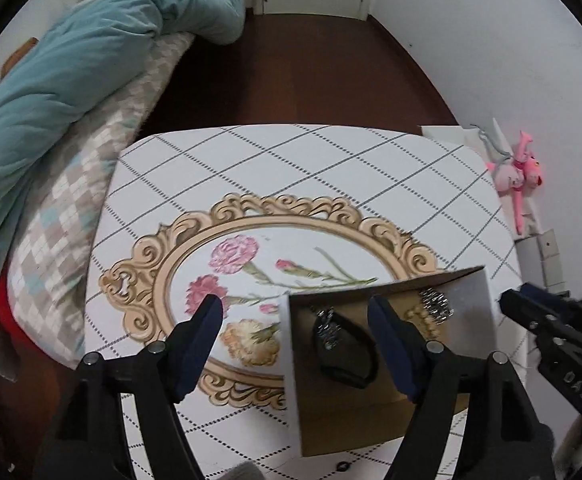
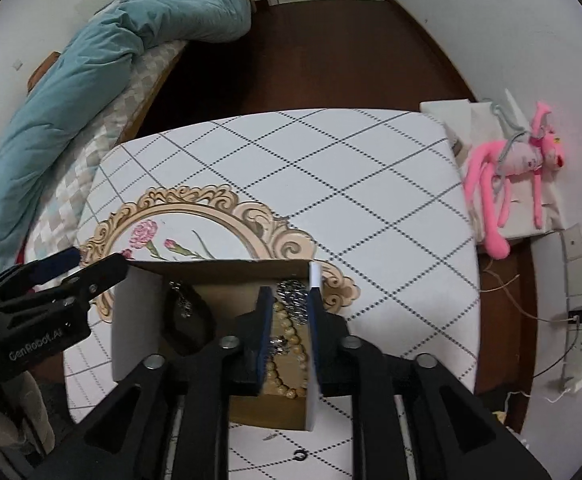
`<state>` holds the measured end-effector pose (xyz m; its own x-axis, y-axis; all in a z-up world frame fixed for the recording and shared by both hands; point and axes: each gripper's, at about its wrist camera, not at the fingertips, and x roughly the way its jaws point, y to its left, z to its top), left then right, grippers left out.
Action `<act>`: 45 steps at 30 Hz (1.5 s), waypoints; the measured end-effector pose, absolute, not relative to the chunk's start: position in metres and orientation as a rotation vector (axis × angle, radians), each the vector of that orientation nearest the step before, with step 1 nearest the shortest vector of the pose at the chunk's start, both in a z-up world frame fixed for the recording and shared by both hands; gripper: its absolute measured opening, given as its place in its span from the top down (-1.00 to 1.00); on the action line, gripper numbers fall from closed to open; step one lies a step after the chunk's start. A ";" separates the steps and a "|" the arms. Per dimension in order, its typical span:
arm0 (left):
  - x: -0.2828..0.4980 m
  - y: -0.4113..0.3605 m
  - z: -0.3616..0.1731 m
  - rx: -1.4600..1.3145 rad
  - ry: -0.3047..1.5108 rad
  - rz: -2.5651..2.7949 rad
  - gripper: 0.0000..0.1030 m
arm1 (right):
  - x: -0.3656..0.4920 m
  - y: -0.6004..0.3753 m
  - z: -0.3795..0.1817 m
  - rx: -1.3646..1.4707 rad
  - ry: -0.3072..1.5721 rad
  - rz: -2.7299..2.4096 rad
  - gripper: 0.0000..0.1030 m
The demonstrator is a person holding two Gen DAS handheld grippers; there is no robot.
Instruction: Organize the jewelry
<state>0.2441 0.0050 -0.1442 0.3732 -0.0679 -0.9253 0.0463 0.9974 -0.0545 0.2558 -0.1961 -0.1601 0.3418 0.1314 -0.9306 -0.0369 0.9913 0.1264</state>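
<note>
An open cardboard box (image 1: 467, 312) (image 2: 139, 320) stands on the table. It holds a black band with a silver charm (image 1: 345, 344) (image 2: 189, 320), a beaded cream necklace (image 1: 423, 318) (image 2: 291, 344) and a silver chain (image 1: 435, 304) (image 2: 293, 296). My left gripper (image 1: 297, 320) is open and straddles the box's left wall. My right gripper (image 2: 289, 312) sits over the box's right side, its jaws a little apart, one finger inside above the necklace and one at the right wall (image 2: 314, 280). It holds nothing that I can see.
The table (image 1: 291, 168) (image 2: 331, 168) has a diamond grid cloth with a gold-framed flower print. A small black ring (image 2: 300, 457) lies near its front edge. A bed with a teal duvet (image 1: 71, 60) is at left. A pink plush toy (image 2: 507, 168) lies at right.
</note>
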 end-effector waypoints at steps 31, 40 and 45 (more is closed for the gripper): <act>0.131 0.003 -0.104 0.002 0.961 0.019 -1.00 | 0.145 -0.201 -0.124 -0.022 1.003 -0.066 -1.00; 0.096 0.004 -0.067 -0.005 0.887 0.004 -1.00 | 0.100 -0.200 -0.076 0.004 0.889 -0.058 -1.00; 0.081 0.003 -0.048 -0.016 0.856 -0.011 -1.00 | 0.080 -0.202 -0.050 0.021 0.827 -0.058 -1.00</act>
